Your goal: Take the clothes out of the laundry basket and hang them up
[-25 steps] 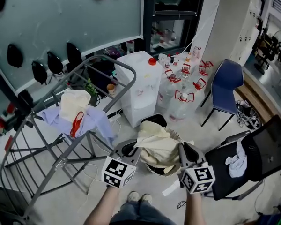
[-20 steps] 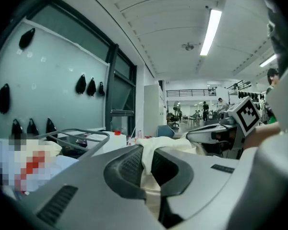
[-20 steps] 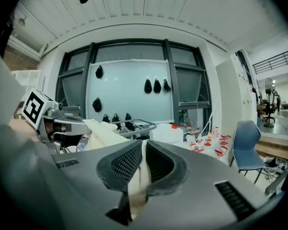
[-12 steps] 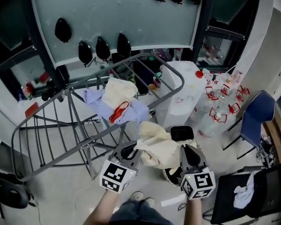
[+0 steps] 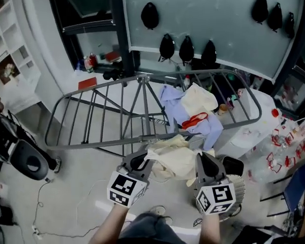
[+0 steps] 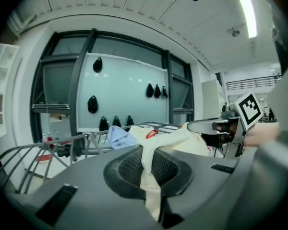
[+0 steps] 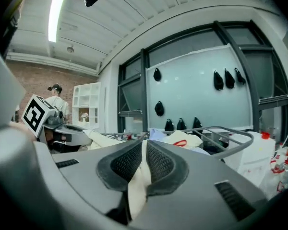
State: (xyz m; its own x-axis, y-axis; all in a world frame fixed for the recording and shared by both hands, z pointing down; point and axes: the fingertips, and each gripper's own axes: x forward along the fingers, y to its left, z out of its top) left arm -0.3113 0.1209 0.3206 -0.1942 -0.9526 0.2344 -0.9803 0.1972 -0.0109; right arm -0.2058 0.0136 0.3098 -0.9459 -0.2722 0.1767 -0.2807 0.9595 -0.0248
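Both grippers have swung away from the laundry basket and across to the drying rack over the last second, taking the cream garment with them. Basket now sits low, just behind the right gripper.

State now:
- left gripper: jaws pinched together on one edge of the cream garment, cloth runs straight through the pads in the left gripper view.
- right gripper: same, clamped on the other edge, fold of cloth between the pads.
- garment is slung between the two, bunched, right at the rack's near rail, not yet draped over it.
- right end of the rack already carries a blue shirt and a pale cloth with a red hanger on top. Left part of the rack is bare bars.

Step in hand, as I read it: carry to rack, hang still pending.

Next move likely needs: lift the garment above the near rail, spread the grippers apart to take out the bunching, lay it over a bare bar left of the blue shirt, then let go. Risk: slack cloth snagging on the rail.
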